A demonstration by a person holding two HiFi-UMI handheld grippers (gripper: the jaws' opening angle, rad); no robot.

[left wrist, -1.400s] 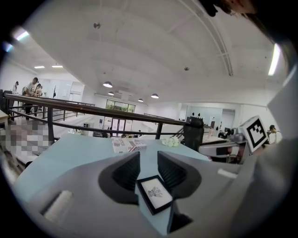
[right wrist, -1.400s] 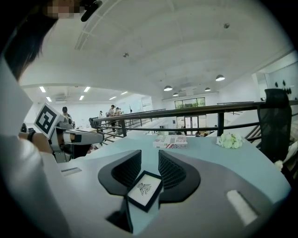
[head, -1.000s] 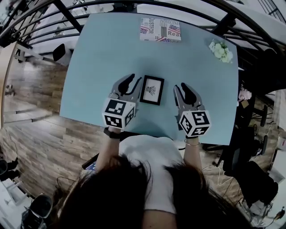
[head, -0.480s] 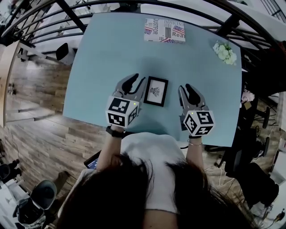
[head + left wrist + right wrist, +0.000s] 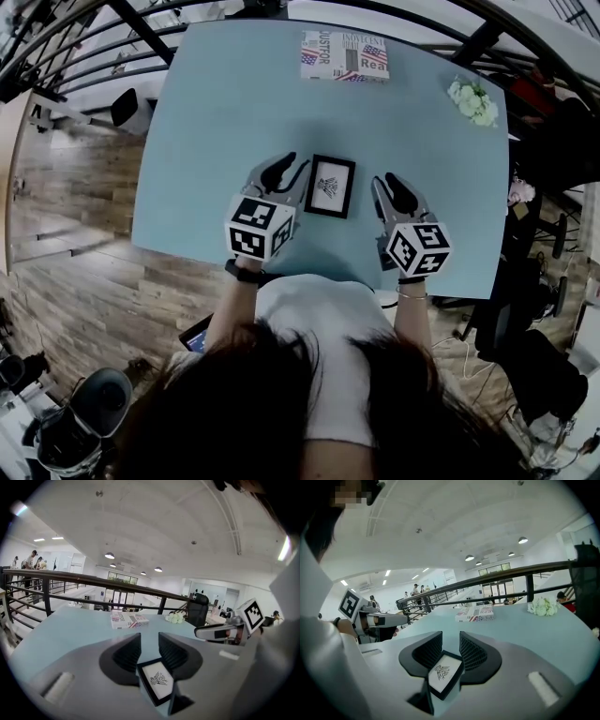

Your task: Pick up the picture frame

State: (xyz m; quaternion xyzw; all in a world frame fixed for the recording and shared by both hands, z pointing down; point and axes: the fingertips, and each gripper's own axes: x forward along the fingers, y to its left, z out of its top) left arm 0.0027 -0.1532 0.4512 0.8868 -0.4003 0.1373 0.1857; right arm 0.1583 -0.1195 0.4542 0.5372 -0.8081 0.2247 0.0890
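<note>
A small black picture frame (image 5: 331, 186) with a white print lies flat on the light blue table (image 5: 225, 112), near its front edge. My left gripper (image 5: 287, 170) sits just left of the frame, open, its right finger close to the frame's left edge. On the frame's other side, a short gap away, my right gripper (image 5: 387, 185) is also open. In the left gripper view the frame (image 5: 157, 679) shows low in the gap of the left gripper (image 5: 149, 644). In the right gripper view the frame (image 5: 442, 673) lies below the right gripper (image 5: 451, 645). Neither gripper holds anything.
A flat box with flag print (image 5: 344, 56) lies at the table's far edge, and a white flower bunch (image 5: 472, 101) at the far right. A black railing (image 5: 84, 56) curves round the table's far side. Wooden floor lies to the left.
Both grippers have edged slightly forward and inward beside the frame. The frame itself has not moved on the table.
</note>
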